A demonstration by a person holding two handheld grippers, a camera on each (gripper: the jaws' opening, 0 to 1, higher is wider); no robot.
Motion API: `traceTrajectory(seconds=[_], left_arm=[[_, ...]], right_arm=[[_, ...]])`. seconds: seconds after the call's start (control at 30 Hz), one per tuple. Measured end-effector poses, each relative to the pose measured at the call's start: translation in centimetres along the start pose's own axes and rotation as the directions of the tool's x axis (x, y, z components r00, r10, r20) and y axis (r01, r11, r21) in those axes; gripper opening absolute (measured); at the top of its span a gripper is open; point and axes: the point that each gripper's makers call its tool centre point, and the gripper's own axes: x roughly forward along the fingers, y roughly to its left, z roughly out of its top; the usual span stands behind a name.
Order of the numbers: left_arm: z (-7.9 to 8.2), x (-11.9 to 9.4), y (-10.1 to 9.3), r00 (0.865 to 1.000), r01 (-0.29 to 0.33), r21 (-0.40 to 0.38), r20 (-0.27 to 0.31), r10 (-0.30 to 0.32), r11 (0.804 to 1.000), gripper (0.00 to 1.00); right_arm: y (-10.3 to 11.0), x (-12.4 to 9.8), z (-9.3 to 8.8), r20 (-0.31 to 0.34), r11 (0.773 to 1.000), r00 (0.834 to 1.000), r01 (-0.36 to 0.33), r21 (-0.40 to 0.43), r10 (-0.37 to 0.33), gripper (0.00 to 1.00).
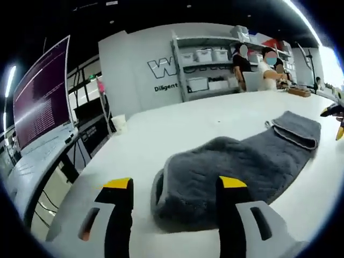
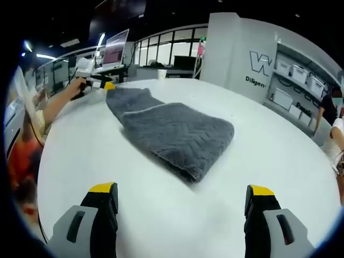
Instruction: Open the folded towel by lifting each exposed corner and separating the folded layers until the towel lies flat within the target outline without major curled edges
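Left gripper view: we see the left gripper (image 1: 174, 185) w/ its two yellow-tipped jaws spread apart, nothing between them. It sits low over the white table (image 1: 226, 115). The gray towel (image 1: 236, 166) lies on the table right in front, still folded, w/ its near rounded end just past the jaw tips; one jaw overlaps the towel's edge in the pic, but we can't tell if it touches. The far end of the towel has a doubled-over flap. At the right edge, the yellow tip of the right gripper (image 1: 334, 114) pokes in, near that far end. A laptop (image 1: 40, 105) w/ a purple screen stands off to the left, and shelves (image 1: 207, 64) w/ white bins are at the back, w/ people beside them.

In the right gripper view, the right gripper (image 2: 181, 201) also has its jaws wide apart, holding nothing, a bit back from the towel (image 2: 172, 134). The towel lies folded in the middle of the table (image 2: 279, 150). At its far end we see the left gripper (image 2: 107, 85), held by a hand (image 2: 79, 86), right at the towel's edge.
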Motion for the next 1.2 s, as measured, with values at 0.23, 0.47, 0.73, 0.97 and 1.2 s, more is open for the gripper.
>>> traceTrajectory(seconds=[0.23,0.47,0.73,0.97,1.2], left_arm=[[-0.9,0.3,0.4,0.998,0.012,-0.003,-0.055,-0.012,1.0,0.24],[-2.7,0.3,0.8,0.992,0.006,-0.003,-0.126,-0.007,1.0,0.14],[-4.2,0.2,0.9,0.985,0.0,0.027,-0.172,0.005,1.0,0.02],[-4.3,0.0,0.8,0.986,0.011,0.036,-0.165,-0.005,0.999,0.01],[-3.2,-1.3,1.0,0.99,-0.002,0.066,-0.143,0.011,0.998,0.01]], right_arm=[[-0.1,-0.2,0.0,0.0,1.0,1.0,0.007,-0.001,-0.007,0.99],[-0.1,-0.2,-0.1,-0.013,1.0,1.0,0.015,-0.01,-0.015,0.98],[-0.2,-0.4,-0.1,-0.011,1.0,1.0,0.022,-0.014,-0.022,0.98],[-0.2,-0.4,-0.1,-0.012,1.0,1.0,0.024,-0.013,-0.024,0.98],[-0.2,-0.4,-0.1,-0.012,1.0,1.0,0.021,-0.015,-0.022,0.98]])
